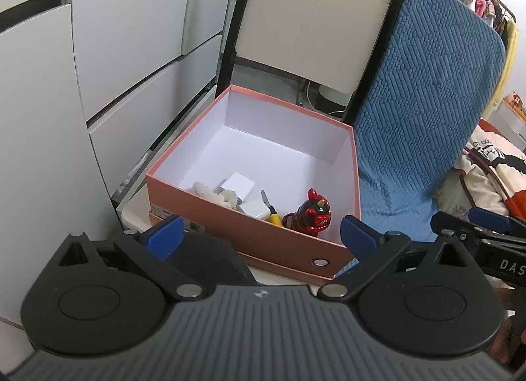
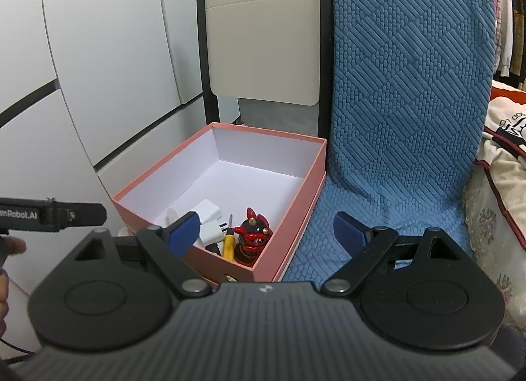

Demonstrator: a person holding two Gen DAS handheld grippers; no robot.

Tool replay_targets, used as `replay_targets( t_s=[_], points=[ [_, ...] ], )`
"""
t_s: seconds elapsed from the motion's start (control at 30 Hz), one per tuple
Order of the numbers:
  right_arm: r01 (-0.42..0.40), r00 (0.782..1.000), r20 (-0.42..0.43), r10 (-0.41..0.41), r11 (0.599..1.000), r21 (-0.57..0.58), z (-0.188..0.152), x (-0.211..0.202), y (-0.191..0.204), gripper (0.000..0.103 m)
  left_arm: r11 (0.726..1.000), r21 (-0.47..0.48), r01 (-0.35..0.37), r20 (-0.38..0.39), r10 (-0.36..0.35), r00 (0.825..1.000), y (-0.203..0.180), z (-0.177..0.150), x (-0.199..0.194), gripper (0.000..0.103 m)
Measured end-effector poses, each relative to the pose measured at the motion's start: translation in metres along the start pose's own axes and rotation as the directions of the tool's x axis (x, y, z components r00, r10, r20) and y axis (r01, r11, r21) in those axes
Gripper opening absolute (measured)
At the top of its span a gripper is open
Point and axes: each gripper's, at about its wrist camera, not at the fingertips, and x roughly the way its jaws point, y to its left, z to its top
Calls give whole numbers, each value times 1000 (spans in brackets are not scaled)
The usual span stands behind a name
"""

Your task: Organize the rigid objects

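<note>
A pink box (image 1: 230,233) with a white inside stands on a seat. It holds a red and black figurine (image 1: 310,215), a yellow-handled screwdriver (image 1: 273,213), two white chargers (image 1: 238,185) and a fluffy beige toy (image 1: 215,195). My left gripper (image 1: 261,233) is open and empty, just in front of the box's near wall. In the right wrist view the box (image 2: 296,196) holds the figurine (image 2: 251,238), screwdriver (image 2: 228,242) and chargers (image 2: 207,216). My right gripper (image 2: 266,233) is open and empty over the box's near right corner.
A blue textured cushion (image 1: 424,111) covers the chair right of the box, also in the right wrist view (image 2: 404,101). A beige chair back (image 1: 315,19) stands behind the box. White cabinets (image 1: 115,52) are on the left. Bedding (image 2: 503,164) lies right.
</note>
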Motion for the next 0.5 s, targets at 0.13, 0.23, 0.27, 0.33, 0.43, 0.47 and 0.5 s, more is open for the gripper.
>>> replay_targets(
  t_s=[0.13,0.23,0.27,0.33,0.43,0.47,0.5],
  points=[
    [0,1000,-2,0,1000,-12,0,0,1,90,1000,-7,3,-2,-3,1000,2,-1,0,103],
    [5,1000,-5,-5,1000,-23,-1,0,3,90,1000,-1,2,3,-2,1000,1,-2,-1,103],
    [5,1000,-5,-5,1000,-24,-1,0,3,90,1000,1,0,3,0,1000,1,-2,-1,103],
    [1,1000,-2,-1,1000,-27,-1,0,4,90,1000,3,2,1,-2,1000,0,-3,-1,103],
    [0,1000,-1,0,999,-32,0,0,4,90,1000,1,-1,-1,1,1000,1,-3,-1,103],
    [1,1000,-2,-2,1000,-31,0,0,4,90,1000,2,0,-2,0,1000,1,-3,-1,103],
    [2,1000,-3,-2,1000,-31,0,0,4,90,1000,1,1,-1,-1,1000,1,-3,-1,103]
  ],
)
